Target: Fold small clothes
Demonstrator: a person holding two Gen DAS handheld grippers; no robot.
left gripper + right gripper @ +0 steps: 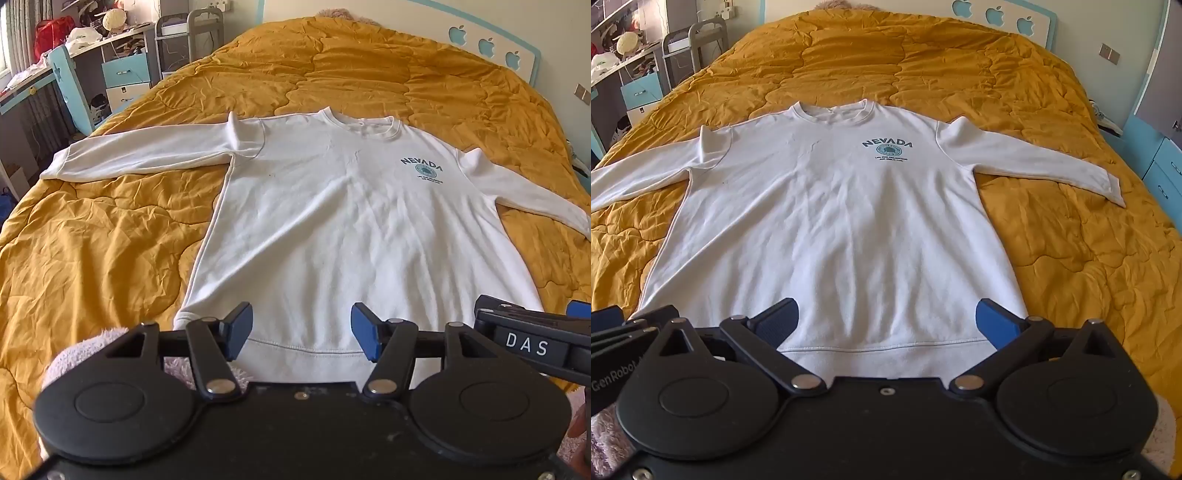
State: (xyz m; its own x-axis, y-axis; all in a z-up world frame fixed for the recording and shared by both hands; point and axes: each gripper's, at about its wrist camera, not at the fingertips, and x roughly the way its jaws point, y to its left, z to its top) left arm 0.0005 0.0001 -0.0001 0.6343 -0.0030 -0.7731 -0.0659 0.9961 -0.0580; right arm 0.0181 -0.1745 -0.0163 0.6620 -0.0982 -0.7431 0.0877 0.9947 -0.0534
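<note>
White long-sleeved sweatshirt [332, 221] spread flat, face up, on mustard-yellow quilted bedspread [92, 240]; collar at 12 o'clock, hem at 6. Soft fleece-like knit, faint creases fanning from chest down. Ribbed round collar [360, 127], ribbed hem band [303, 350] with a stitched seam above it. Dark "NEVADA" print [887, 143] arched over a round teal badge, at about 1 o'clock from garment centre. Sleeves stretched out to 9 and 3 o'clock, tapering to cuffs; left-view cuff [51, 168] lies flat on the quilt. Bedspread puffy, crinkled, stitched in wavy cloud shapes.

Left tool [302, 330] released: blue rubbery pads [240, 328] apart, nothing between them, poised over the hem near its 7 o'clock corner. Black matte linkage arms, round hubs, metal pivots. Right tool [886, 325] released too, jaws wider, blue ribbed pads [995, 325] spread over the hem at about 5 o'clock; contact with cloth possibly none, hard to judge from this angle. Neighbouring tool's body visible at 3 o'clock of left view, lettered "DAS".

White headboard [997, 14] with pale-blue apple cut-outs at 12 o'clock. Fuzzy pinkish fabric [85, 350] at 7 o'clock below left tool, likely a sleeve.
</note>
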